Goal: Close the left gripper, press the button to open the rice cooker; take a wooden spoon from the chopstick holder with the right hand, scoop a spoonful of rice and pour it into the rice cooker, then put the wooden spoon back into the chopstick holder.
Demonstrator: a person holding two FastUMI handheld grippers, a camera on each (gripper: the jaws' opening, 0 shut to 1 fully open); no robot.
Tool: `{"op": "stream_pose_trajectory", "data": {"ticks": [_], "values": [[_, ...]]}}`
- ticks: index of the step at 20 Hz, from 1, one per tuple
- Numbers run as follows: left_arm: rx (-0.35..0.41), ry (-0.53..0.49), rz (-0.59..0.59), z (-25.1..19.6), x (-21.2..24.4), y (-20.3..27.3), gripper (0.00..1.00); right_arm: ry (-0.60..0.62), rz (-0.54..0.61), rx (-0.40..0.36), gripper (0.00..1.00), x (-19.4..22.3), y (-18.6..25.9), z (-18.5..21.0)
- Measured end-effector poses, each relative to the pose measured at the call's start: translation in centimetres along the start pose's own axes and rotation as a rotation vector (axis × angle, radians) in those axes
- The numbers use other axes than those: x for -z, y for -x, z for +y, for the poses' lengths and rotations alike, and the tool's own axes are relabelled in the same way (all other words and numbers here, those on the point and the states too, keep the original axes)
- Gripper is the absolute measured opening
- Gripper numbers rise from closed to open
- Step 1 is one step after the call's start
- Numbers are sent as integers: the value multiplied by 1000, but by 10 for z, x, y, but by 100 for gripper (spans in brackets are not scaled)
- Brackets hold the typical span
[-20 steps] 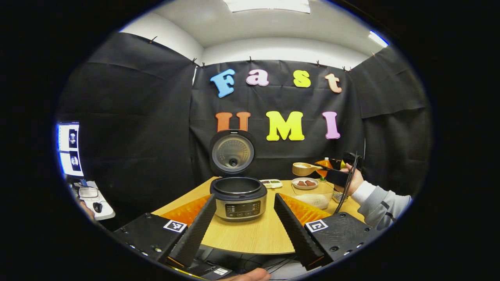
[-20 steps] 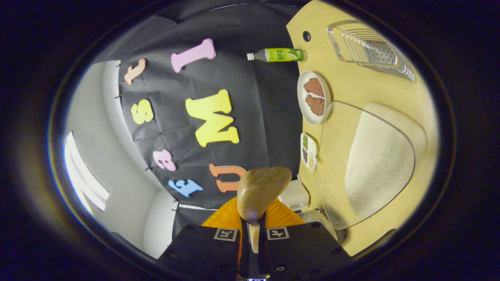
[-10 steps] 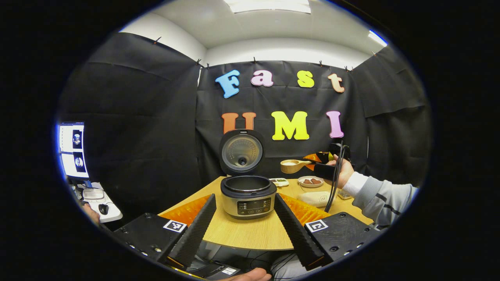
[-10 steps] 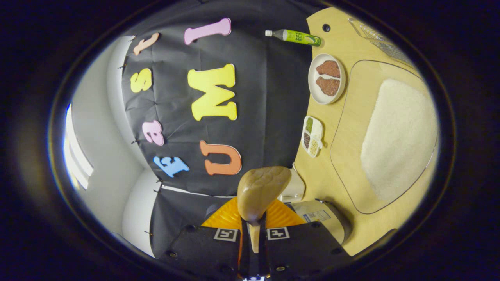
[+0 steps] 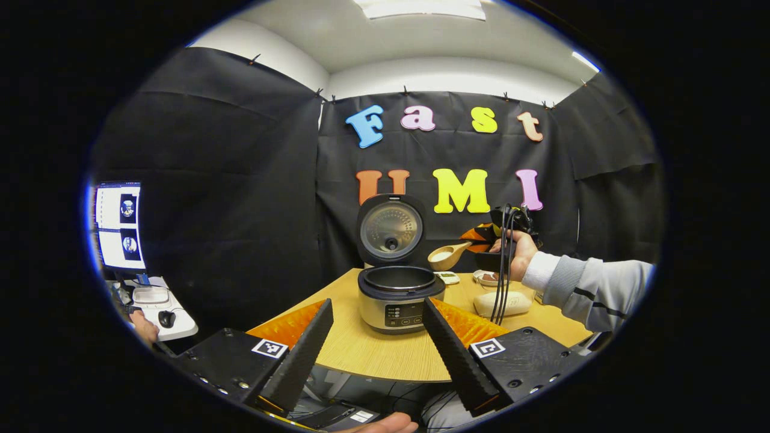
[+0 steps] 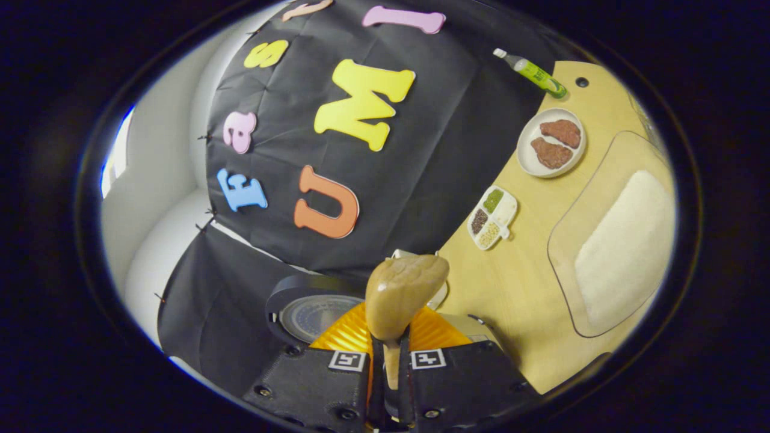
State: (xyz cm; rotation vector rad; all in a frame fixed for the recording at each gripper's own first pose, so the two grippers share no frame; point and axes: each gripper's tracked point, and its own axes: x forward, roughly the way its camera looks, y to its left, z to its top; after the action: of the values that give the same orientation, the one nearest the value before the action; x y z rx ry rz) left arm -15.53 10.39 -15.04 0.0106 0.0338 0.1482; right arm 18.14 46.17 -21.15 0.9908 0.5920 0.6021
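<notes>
The rice cooker (image 5: 400, 297) stands on the wooden table (image 5: 373, 355) with its lid (image 5: 391, 228) raised. My left gripper (image 5: 378, 304) hovers before the table's near edge, open, with the cooker between its fingers farther off. A person's hand carries my right gripper (image 5: 475, 242), shut on the handle of the wooden spoon (image 5: 445, 257). The spoon's bowl holds white rice and hangs just right of the pot's rim, above it. In the right gripper view the spoon (image 6: 403, 291) sticks out from my right gripper (image 6: 390, 355), with the cooker lid (image 6: 313, 313) below it.
A clear tub of rice (image 6: 613, 240) sits right of the cooker, also seen as the tub (image 5: 502, 304). Behind lie a plate of meat (image 6: 550, 150), a small divided dish (image 6: 493, 218) and a green bottle (image 6: 535, 72). A monitor (image 5: 117, 225) stands far left.
The right hand has carried the spoon of rice left from over the tub to the cooker's rim, turning as it went. The left gripper has drifted left and stays open.
</notes>
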Motion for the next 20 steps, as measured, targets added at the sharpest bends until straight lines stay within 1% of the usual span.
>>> {"op": "stream_pose_trajectory", "data": {"ticks": [1, 2, 6, 9, 11, 13, 17, 20], "values": [[-4, -1, 4, 1, 2, 0, 100, 43, 5, 4, 14, 5, -1, 6], [-9, -4, 7, 3, 3, -1, 95, 92, 8, 13, 14, 9, -3, 10], [-20, -17, 13, 5, 5, -2, 95, 269, 28, 35, 14, 27, -4, 32], [-16, -29, 16, 2, 6, -1, 95, 374, 25, 63, 14, 32, -6, 39], [-5, -32, 14, -2, 5, -1, 95, 434, 18, 65, 14, 37, -6, 44], [4, -31, 15, -4, 5, 0, 95, 479, -4, 77, 14, 38, -6, 47], [12, -39, 17, -6, 5, 0, 95, 558, -32, 79, 14, 41, -5, 60], [18, -34, 17, -6, 5, -1, 95, 611, -52, 66, 14, 38, -6, 75]]}}
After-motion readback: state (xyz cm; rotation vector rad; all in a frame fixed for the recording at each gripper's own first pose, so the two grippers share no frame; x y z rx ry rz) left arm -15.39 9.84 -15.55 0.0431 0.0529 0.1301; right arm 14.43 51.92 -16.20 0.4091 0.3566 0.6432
